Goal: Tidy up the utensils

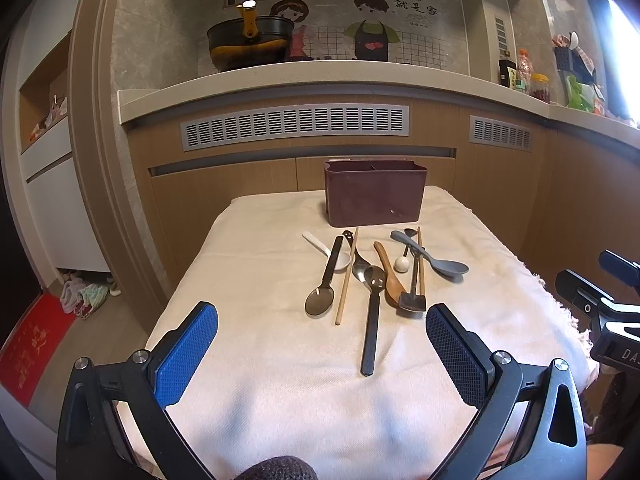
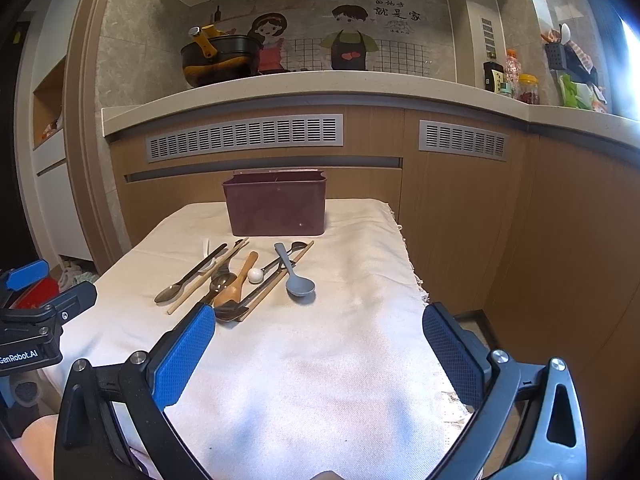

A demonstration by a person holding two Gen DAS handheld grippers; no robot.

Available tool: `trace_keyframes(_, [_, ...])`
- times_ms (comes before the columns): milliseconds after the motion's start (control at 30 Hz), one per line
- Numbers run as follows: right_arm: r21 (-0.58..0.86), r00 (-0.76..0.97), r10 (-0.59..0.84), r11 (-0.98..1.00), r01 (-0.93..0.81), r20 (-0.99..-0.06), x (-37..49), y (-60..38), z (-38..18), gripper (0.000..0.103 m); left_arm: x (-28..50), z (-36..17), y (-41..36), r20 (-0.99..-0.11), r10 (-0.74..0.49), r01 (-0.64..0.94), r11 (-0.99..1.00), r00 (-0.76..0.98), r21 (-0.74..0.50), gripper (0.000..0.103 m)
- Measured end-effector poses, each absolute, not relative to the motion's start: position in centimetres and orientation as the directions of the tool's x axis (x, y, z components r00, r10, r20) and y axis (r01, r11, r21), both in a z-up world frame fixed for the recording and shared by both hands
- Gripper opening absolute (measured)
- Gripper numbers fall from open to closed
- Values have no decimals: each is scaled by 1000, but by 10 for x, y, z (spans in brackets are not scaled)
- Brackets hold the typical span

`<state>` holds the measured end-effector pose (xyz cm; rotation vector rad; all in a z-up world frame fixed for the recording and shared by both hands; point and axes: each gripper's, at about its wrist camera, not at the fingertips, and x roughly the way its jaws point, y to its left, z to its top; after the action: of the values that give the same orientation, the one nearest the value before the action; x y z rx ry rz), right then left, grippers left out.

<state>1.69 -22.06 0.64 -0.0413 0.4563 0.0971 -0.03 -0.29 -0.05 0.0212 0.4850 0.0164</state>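
Note:
A dark brown utensil holder [image 1: 374,194] [image 2: 276,204] with two compartments stands at the far end of a cloth-covered table [image 1: 256,360]. In front of it lie several utensils: a white spoon [image 1: 328,250], black-handled spoons [image 1: 326,280] [image 1: 372,316], a wooden chopstick [image 1: 347,276], a wooden spoon [image 1: 389,276] [image 2: 239,280], a grey spoon [image 1: 434,256] [image 2: 294,276] and a small black spatula [image 1: 412,300]. My left gripper [image 1: 322,320] is open and empty, just short of the utensils. My right gripper [image 2: 319,322] is open and empty, to their right.
A kitchen counter [image 1: 320,76] with a black pot [image 1: 248,42] runs behind the table. Bottles and jars [image 1: 520,76] stand at its right. The right gripper's body [image 1: 600,304] shows at the left wrist view's right edge. Shoes and a red mat [image 1: 36,344] lie on the floor at left.

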Motion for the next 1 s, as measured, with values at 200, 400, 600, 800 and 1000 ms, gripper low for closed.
trace_keyframes(200, [-26, 896, 82, 994, -104, -437, 17, -220, 7, 103, 0, 0, -3, -465, 21, -11, 1000, 885, 24, 103])
trace_keyframes(400, [-27, 897, 81, 994, -103, -436, 16, -219, 6, 103, 0, -1, -4, -468, 21, -10, 1000, 883, 25, 103])
trace_keyframes(600, [-27, 895, 82, 994, -105, -439, 15, -219, 7, 103, 0, -1, -4, -469, 21, -10, 1000, 883, 26, 103])
trace_keyframes(800, [-43, 897, 75, 994, -103, -436, 17, -220, 9, 103, 7, -5, -6, -494, 14, 5, 999, 869, 36, 103])
trace_keyframes(1000, [-66, 899, 50, 994, -87, -436, 32, -219, 13, 103, 21, -1, -6, -506, 4, 25, 998, 863, 51, 103])
